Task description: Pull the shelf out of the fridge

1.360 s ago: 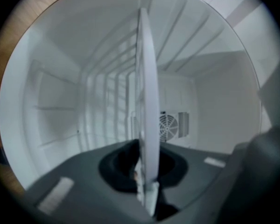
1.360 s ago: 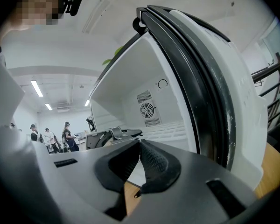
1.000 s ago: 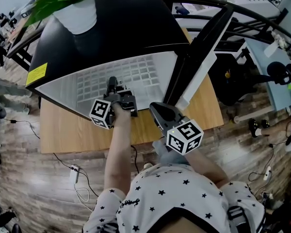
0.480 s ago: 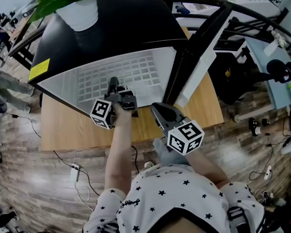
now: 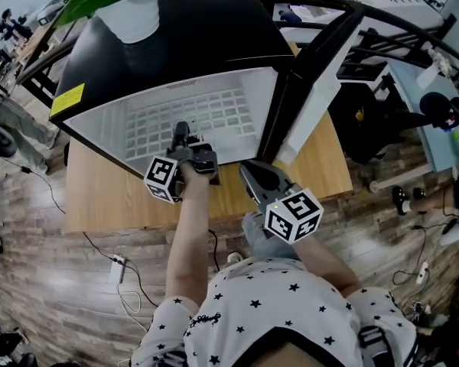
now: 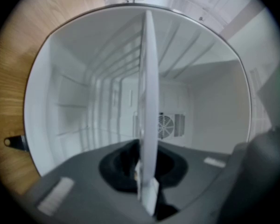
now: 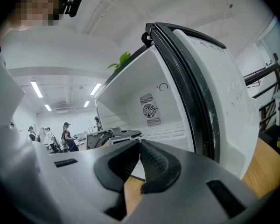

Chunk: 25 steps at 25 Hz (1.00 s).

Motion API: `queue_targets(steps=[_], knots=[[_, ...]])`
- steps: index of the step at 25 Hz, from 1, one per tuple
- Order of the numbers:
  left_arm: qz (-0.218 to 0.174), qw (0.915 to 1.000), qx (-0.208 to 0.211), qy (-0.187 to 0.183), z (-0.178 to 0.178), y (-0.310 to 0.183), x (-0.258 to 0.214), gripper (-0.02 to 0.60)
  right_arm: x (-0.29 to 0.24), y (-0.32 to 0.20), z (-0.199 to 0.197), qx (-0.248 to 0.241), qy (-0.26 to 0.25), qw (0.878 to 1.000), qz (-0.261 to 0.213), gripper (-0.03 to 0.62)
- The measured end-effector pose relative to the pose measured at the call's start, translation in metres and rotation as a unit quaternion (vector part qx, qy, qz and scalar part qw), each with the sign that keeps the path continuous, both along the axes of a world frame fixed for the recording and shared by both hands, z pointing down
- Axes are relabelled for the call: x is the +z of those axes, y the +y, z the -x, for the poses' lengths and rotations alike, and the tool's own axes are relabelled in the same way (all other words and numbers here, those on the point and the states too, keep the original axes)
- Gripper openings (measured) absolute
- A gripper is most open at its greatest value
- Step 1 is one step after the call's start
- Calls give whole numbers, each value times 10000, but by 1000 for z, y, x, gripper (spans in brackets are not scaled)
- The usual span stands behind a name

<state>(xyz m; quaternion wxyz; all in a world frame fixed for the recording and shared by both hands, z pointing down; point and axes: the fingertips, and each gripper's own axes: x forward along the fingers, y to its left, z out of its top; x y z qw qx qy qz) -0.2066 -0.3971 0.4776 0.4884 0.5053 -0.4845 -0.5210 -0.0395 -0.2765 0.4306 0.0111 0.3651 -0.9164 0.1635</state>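
A black mini fridge (image 5: 191,37) stands on a wooden table (image 5: 107,197) with its door (image 5: 314,75) swung open to the right. Inside lies a white grid shelf (image 5: 214,117). My left gripper (image 5: 182,138) is shut on the shelf's front edge. In the left gripper view the shelf (image 6: 148,101) shows edge-on as a thin white plate running between the jaws of the left gripper (image 6: 144,174) into the fridge's white interior. My right gripper (image 5: 250,173) hangs just in front of the door's lower edge. In its own view the right gripper (image 7: 139,148) is shut with nothing in it, beside the door (image 7: 210,92).
A white plant pot (image 5: 138,14) with green leaves sits on the fridge top. The table's front edge is close below both grippers. Cables and a power strip (image 5: 118,270) lie on the wooden floor at left. Desks and a chair (image 5: 444,113) stand at right.
The head view has shifted a little, so more of the fridge's white interior shows. Both grippers stay in nearly the same place, the left still closed on the shelf edge.
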Motion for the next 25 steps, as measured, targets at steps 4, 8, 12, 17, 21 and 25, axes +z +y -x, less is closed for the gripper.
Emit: queue_targets(steps=[4, 8, 12, 17, 21, 25], knots=[[27, 10000, -10, 6, 0, 6, -1, 31, -1, 4, -2, 27, -26, 10000, -11, 21], [8, 10000, -15, -3, -2, 15, -1, 31, -2, 9, -5, 74, -48, 10000, -19, 21], [15, 10000, -11, -17, -4, 25, 1, 31, -3, 14, -8, 94, -76, 9999, -47, 21], [-2, 10000, -10, -6, -6, 34, 1, 31, -4, 21, -9, 92, -84, 9999, -76, 21], [-11, 10000, -8, 10, -7, 41, 2, 30, -6, 25, -9, 77, -88, 9999, -98, 21], [9, 10000, -16, 29, -7, 47, 2, 31, -7, 29, -8, 62, -93, 9999, -109, 21]])
